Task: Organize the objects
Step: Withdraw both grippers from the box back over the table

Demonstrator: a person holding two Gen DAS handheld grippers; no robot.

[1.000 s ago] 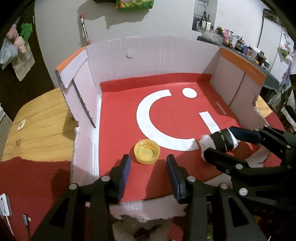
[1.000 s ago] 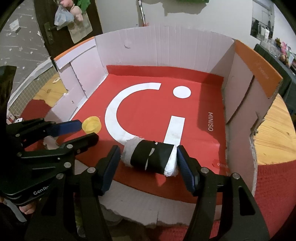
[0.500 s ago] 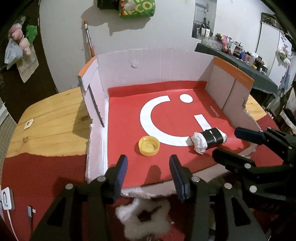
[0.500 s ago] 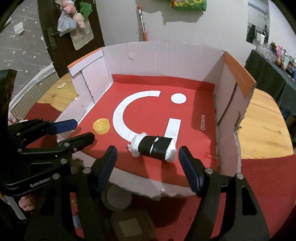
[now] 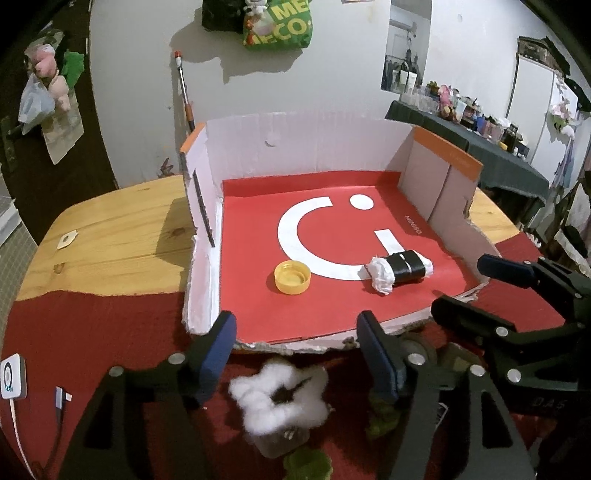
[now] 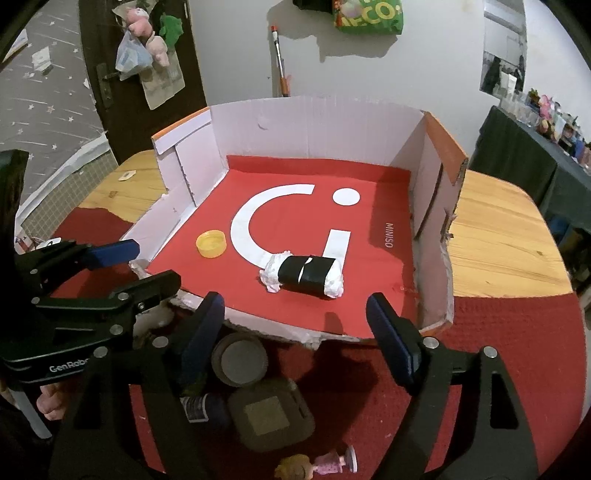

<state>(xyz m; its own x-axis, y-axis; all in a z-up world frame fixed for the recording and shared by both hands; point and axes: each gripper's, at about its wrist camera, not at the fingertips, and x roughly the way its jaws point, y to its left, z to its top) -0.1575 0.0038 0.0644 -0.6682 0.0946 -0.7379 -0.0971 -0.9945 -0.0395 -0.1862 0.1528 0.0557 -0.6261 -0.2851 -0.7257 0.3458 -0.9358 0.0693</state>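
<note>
- Broadly, a round wooden table (image 6: 498,236) with pale knotted grain carried a red cloth (image 6: 517,350) over its near half; the far rim was cut off by the box.
- An open cardboard box (image 5: 306,147) sat on it, walls white and corrugated, top edges orange, the near wall torn away to a ragged paper fringe; its red floor bore a white curved smile logo and the word "MINISO" along the right side.
- Both tools hung just outside the torn edge: the left gripper (image 5: 295,354) stood with its jaws spread wide and nothing between them; the right gripper (image 6: 295,336) likewise gaped, holding nothing; blue pads lined the black fingers, and "GenRobo" showed, cut short, on the left tool's body in the right wrist view.
- A roll wrapped in black tape (image 6: 304,275), crumpled white paper bulging from both ends, lay on its side on the box floor near the logo's lower stroke; a yellow plastic bottle cap (image 5: 292,276) lay open side up to its left, well apart.
- Outside the box on the cloth lay a fluffy white flower-shaped thing (image 5: 280,397), a round grey lid (image 6: 240,363), a dark squarish container (image 6: 271,417) and a small doll (image 6: 317,461), partly hidden by the fingers.
- A green bag (image 5: 277,22) hung on the wall, its lettering cut off.
</note>
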